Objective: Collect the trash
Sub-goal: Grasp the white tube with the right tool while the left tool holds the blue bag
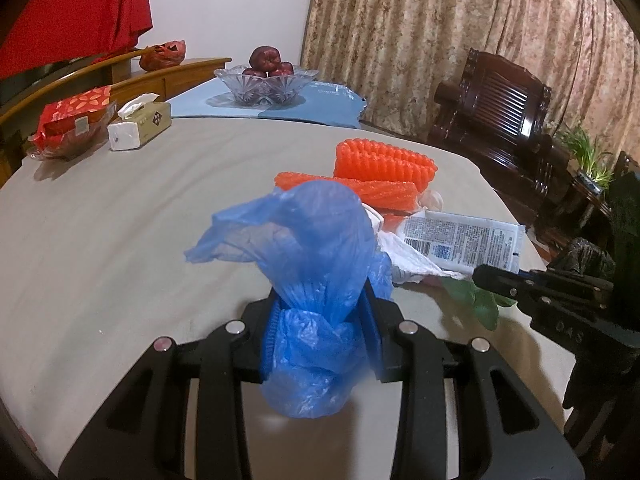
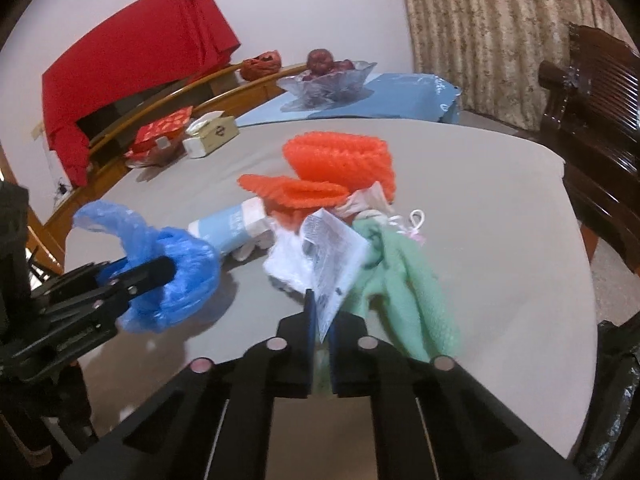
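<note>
In your left wrist view, your left gripper (image 1: 320,320) is clamped on a crumpled blue plastic bag (image 1: 316,256), which bunches between the pads and billows up above them and down below; it hangs over the grey table (image 1: 120,240). Beyond it lies the trash heap: orange foam netting (image 1: 384,168), a printed wrapper (image 1: 464,240) and white paper (image 1: 404,260), all near the table's right edge. Your right gripper (image 1: 504,284) pokes in from the right, just beside that wrapper; from here you cannot tell how its jaws stand. The left stretch of tabletop is bare up to a tissue box (image 1: 140,126) and a red packet (image 1: 76,114), with a glass fruit bowl (image 1: 264,84) at the far end. In your right wrist view, your right gripper (image 2: 320,320) is pinched shut on a corner of the printed wrapper (image 2: 332,252), which stands tilted up from the pads. A green cloth (image 2: 404,280) drapes just to its right, the orange foam netting (image 2: 340,164) sits behind, and a pale blue packet (image 2: 228,228) lies to the left. Your left gripper (image 2: 168,272) holds the blue plastic bag (image 2: 180,268) at the left, near the table's edge (image 2: 520,260); open grey surface runs to the right rim
</note>
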Demonstrator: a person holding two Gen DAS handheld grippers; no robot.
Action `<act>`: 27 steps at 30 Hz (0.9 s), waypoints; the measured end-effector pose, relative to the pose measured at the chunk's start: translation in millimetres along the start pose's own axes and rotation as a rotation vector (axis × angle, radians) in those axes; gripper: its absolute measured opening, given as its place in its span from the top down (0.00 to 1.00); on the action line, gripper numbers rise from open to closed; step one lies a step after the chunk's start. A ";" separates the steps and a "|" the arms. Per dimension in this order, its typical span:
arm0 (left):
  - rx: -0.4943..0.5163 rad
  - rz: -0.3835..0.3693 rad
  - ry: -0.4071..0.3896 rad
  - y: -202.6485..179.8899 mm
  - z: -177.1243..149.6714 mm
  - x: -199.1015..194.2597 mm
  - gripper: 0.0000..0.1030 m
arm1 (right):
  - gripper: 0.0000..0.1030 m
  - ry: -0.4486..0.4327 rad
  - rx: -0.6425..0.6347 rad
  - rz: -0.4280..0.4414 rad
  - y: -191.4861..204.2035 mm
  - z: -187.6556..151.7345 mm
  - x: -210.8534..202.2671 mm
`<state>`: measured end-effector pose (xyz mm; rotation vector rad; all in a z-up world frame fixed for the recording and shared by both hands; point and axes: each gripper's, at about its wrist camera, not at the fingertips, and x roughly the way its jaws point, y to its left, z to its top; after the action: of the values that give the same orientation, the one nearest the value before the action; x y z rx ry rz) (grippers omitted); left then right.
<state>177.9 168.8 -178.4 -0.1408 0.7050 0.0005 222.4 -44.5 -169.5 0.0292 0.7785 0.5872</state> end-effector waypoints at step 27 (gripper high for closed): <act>0.008 -0.010 0.027 -2.8 -12.0 0.2 0.67 | 0.89 0.044 -0.071 -0.003 22.2 -11.5 6.6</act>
<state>170.5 164.4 -187.2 -0.1370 0.7315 -0.0134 207.6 -24.6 -176.9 -0.0509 0.7997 0.6138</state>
